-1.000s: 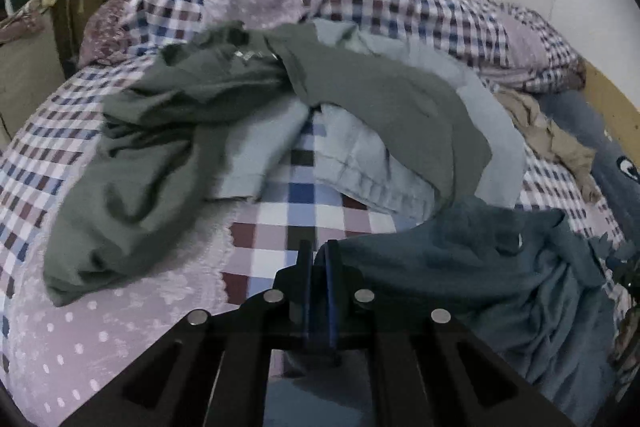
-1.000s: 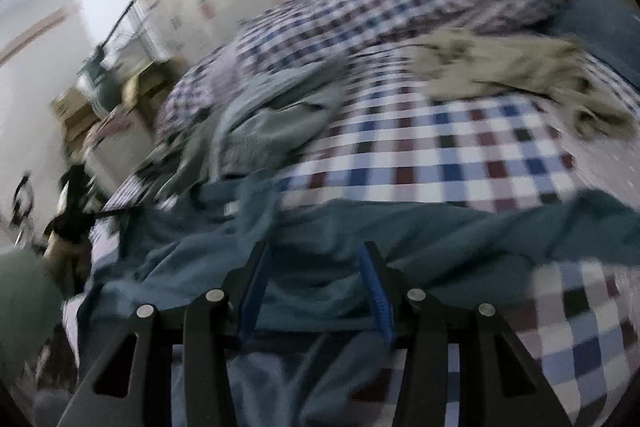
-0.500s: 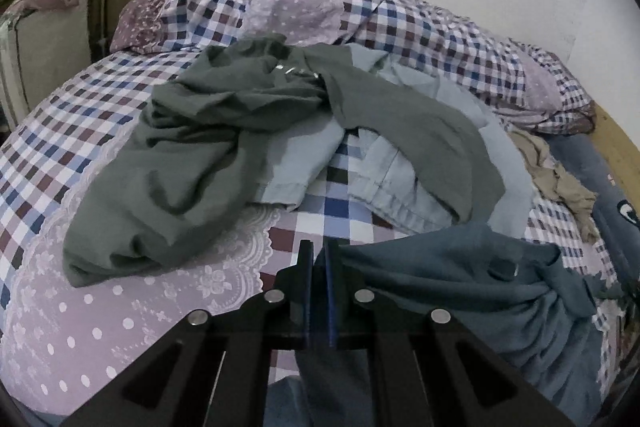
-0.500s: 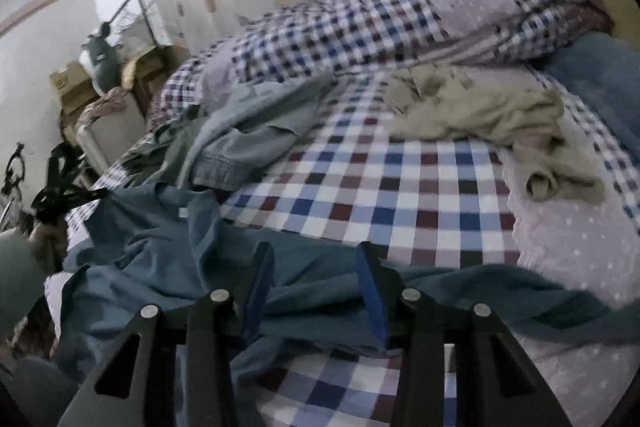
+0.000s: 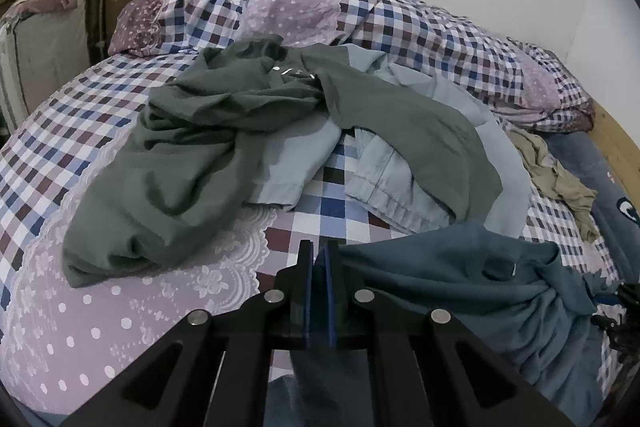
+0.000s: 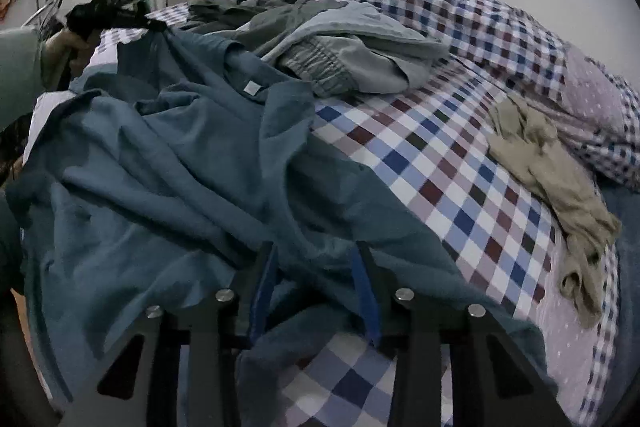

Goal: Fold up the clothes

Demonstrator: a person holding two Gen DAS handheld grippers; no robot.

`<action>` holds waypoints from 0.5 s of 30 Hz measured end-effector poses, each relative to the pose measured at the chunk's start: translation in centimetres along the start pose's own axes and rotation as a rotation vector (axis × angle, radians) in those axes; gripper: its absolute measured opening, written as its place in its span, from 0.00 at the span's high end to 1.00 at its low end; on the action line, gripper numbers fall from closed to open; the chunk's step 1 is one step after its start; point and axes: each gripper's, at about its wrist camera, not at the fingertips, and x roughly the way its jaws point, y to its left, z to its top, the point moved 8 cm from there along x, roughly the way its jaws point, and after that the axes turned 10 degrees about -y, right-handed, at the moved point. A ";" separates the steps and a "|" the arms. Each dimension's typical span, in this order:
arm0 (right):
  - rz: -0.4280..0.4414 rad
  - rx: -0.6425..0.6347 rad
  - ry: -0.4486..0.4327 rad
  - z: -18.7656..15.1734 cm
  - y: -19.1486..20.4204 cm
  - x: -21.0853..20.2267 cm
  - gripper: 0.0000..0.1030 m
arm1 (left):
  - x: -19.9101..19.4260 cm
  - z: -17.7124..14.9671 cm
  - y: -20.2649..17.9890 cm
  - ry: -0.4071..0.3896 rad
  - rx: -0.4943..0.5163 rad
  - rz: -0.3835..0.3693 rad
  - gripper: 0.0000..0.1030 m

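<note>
A bed under a checked purple, blue and white cotton sheet (image 5: 328, 207) fills the room, pineapple-print curtain at twelve o'clock. My left gripper (image 5: 318, 267) is clenched on an edge of the soft teal cotton T-shirt (image 6: 168, 187), which sprawls at the near edge. My right gripper (image 6: 316, 283) is closing, teal cloth between its jaws, not yet pinched. The shirt looks light, limp, and will sag; I'd grip seams or shoulders. I count four garments: one teal shirt, one dark green top (image 5: 180, 155), one pale grey-blue pair of trousers (image 5: 400, 179), one beige crumpled piece (image 6: 552, 171) at three o'clock.
</note>
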 end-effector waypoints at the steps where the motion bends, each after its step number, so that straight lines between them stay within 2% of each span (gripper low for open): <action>1: -0.002 -0.009 0.007 0.0 0.0 0.3 0.63 | 0.0 0.1 -0.1 -0.001 0.002 -0.001 0.95; 2: 0.001 -0.013 0.014 0.0 0.0 0.6 0.66 | 0.1 0.2 -0.1 -0.002 0.006 0.000 0.95; 3: 0.007 -0.022 0.021 -0.1 0.1 0.8 0.79 | 0.1 0.4 -0.2 -0.004 0.008 0.000 0.95; 5: 0.018 -0.047 0.034 -0.2 0.3 1.3 0.96 | 0.0 0.8 -0.4 -0.012 0.008 -0.003 0.95; 7: 0.002 -0.053 0.022 0.0 -0.2 1.0 0.96 | -0.1 1.3 -0.6 -0.025 0.005 -0.007 0.95; 12: -0.145 0.035 -0.102 2.6 -4.7 -1.8 0.97 | -0.4 4.2 -1.7 -0.068 0.000 -0.014 0.95; 15: -0.248 0.061 -0.146 4.7 -8.2 -3.6 0.97 | -0.5 6.8 -2.6 -0.100 0.000 -0.023 0.95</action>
